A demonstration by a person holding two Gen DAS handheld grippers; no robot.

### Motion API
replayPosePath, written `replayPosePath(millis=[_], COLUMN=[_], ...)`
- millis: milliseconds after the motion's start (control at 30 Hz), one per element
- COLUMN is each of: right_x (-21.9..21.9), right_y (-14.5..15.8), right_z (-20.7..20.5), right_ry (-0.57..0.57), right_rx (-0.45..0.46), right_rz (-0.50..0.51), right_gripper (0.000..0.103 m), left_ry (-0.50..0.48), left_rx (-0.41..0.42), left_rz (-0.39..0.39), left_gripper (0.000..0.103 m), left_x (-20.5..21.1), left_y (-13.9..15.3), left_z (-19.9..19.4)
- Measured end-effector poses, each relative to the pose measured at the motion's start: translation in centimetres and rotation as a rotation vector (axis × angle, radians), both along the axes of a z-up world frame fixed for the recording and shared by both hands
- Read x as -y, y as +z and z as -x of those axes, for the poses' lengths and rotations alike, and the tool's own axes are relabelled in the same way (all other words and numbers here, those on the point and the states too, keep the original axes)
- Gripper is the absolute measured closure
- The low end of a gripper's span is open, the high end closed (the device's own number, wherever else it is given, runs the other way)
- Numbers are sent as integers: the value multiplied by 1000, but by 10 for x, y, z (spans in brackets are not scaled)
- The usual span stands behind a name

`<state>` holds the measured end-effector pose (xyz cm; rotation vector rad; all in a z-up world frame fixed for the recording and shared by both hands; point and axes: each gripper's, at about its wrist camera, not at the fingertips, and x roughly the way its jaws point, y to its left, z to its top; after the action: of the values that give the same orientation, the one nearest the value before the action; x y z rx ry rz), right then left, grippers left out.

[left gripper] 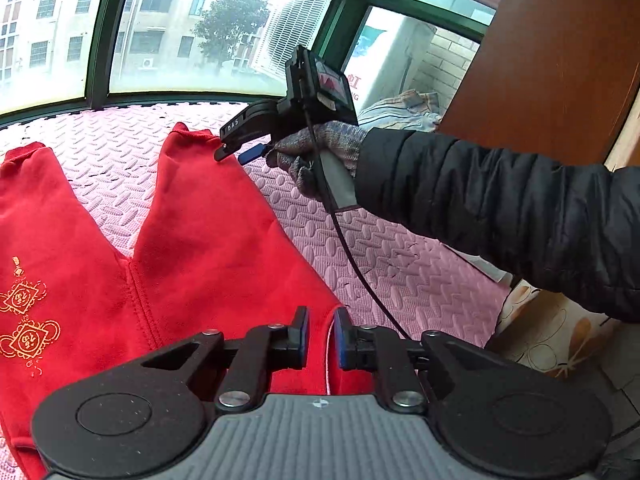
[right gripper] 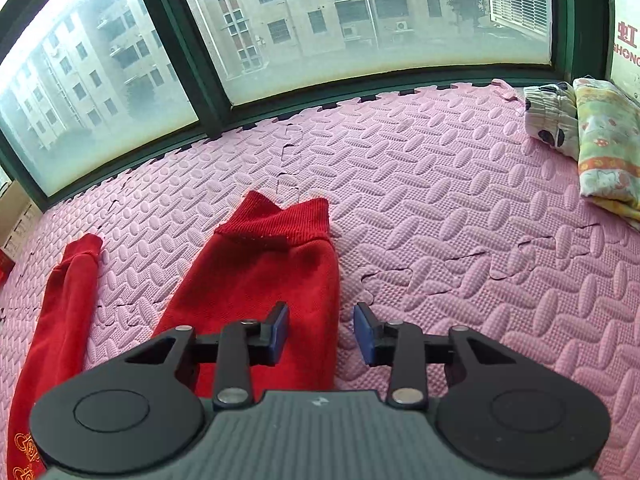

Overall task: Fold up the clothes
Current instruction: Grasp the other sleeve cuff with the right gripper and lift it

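Red trousers [left gripper: 192, 240] with gold prints lie flat on the pink foam mat [left gripper: 380, 256], legs pointing toward the window. My left gripper [left gripper: 322, 332] is shut on their near edge, with red cloth pinched between the blue pads. In the right wrist view the right-hand leg [right gripper: 260, 280] ends in a ribbed cuff [right gripper: 280, 220]. My right gripper [right gripper: 322, 332] hovers open over that leg's right edge, one finger above the cloth and the other above the mat. From the left wrist view the right gripper [left gripper: 236, 155] sits by the cuff, held by a gloved hand [left gripper: 320, 148].
A green-framed window [right gripper: 208, 92] bounds the mat's far side. Folded patterned clothes [right gripper: 600, 152] lie at the far right of the mat. A brown wooden cabinet [left gripper: 560, 60] stands on the right. A dark sleeve [left gripper: 500, 208] and a black cable [left gripper: 352, 256] cross above the mat.
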<state>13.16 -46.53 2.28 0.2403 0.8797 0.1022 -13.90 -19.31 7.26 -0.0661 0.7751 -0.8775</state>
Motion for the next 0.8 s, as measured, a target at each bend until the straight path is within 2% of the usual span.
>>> replayPosePath(millis=[133, 167, 200, 300, 400, 500, 600, 633, 700, 733, 767, 800], right_x=[-1, -1, -1, 2, 6, 9, 11, 11, 12, 11, 11, 11], right_y=[1, 2, 3, 3, 1, 0, -2, -2, -3, -3, -3, -3], right_z=[-2, -2, -2, -3, -5, -6, -7, -7, -8, -8, -9, -10], right_ry=[14, 19, 22, 26, 27, 30, 30, 30, 30, 31, 29, 25], right_rx=[-4, -5, -4, -3, -3, 4, 11, 14, 17, 18, 16, 15], right_rz=[21, 28, 26, 11, 6, -10, -21, -24, -24, -21, -25, -33], right_gripper=[69, 69, 69, 69, 69, 71, 73, 74, 80, 87, 93, 94], left_ry=[-59, -74, -89, -130, -139, -129, -103, -89, -70, -59, -45, -30], left_rx=[38, 55, 72, 121, 141, 180, 167, 167, 143, 120, 91, 62], left_rz=[-43, -64, -86, -149, -210, -284, -327, -325, -307, -285, -253, -221], left_gripper=[86, 75, 59, 47, 43, 42, 48, 54, 74, 83, 86, 89], left_x=[15, 21, 27, 46, 62, 76, 80, 78, 72, 67, 60, 53], left_y=[-3, -5, -7, -15, -24, -35, -46, -46, -44, -42, -39, -36], left_z=[10, 14, 17, 28, 30, 32, 27, 26, 19, 14, 9, 5])
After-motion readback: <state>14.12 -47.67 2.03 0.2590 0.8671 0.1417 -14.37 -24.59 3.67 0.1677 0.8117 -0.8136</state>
